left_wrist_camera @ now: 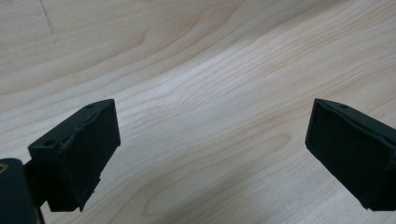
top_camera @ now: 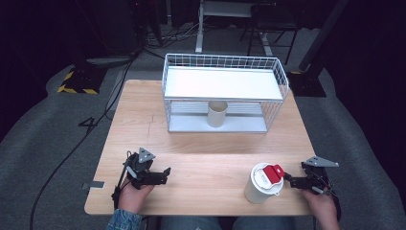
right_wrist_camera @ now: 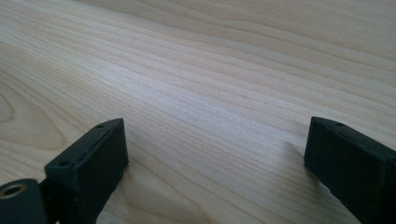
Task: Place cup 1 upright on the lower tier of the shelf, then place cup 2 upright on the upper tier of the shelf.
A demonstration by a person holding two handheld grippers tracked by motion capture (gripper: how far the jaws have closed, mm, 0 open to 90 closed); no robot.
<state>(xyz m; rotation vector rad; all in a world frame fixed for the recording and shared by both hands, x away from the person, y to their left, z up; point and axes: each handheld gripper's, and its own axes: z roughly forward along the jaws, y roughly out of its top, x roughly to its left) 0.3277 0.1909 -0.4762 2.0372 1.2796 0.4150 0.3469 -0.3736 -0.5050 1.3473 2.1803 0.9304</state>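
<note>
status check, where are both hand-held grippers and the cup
Left hand-held gripper open over bare wooden table. Right hand-held gripper open beside white lidded cup with red tab. Nothing between them.

White cup [top_camera: 258, 184] with red-tabbed lid [top_camera: 268, 174]; upright; table's [top_camera: 210, 158] near right.

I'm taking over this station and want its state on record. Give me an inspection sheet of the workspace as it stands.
Surface: light wooden table, no spills seen.
Job's things: white cup with a red-and-white lid, upright near the front right edge.
Clutter: white wire rack at the back; beige cup upright on its lower level.
Grippers: left gripper at the front left, jaws open, nothing between them; right gripper beside the lidded cup, jaws open.
Cables: black cable runs across the floor at the left.
Surroundings: grey floor, yellow-and-black striped base, dark room behind.
</note>
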